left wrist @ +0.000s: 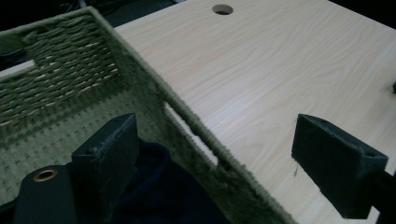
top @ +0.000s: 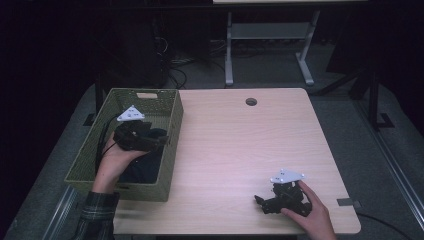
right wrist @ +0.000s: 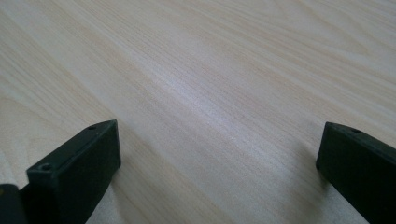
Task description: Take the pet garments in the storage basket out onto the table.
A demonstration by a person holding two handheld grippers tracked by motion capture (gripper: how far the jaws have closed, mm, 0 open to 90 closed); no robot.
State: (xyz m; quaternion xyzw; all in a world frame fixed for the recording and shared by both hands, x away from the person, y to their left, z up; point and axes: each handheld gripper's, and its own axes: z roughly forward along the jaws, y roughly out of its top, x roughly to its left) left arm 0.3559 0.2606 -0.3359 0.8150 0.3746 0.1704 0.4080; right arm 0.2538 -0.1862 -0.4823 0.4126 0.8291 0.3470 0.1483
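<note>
A green woven basket (top: 170, 150) stands on the left of the wooden table (top: 240, 145). Dark navy cloth (top: 143, 167) lies in its near end. My left gripper (top: 159, 138) hovers over the basket's right wall, open and holding nothing. In the left gripper view its jaws straddle that basket wall (left wrist: 187, 121), one over the cloth (left wrist: 159, 186), the other over the table. My right gripper (top: 261, 202) rests low near the table's front right, pointing left. It is open (right wrist: 217, 163) with only bare wood between its jaws.
A round cable hole (top: 251, 102) sits near the table's far edge. Another table's metal legs (top: 229, 50) stand behind on the dark floor. Bare tabletop (top: 235, 150) stretches between the basket and the right gripper.
</note>
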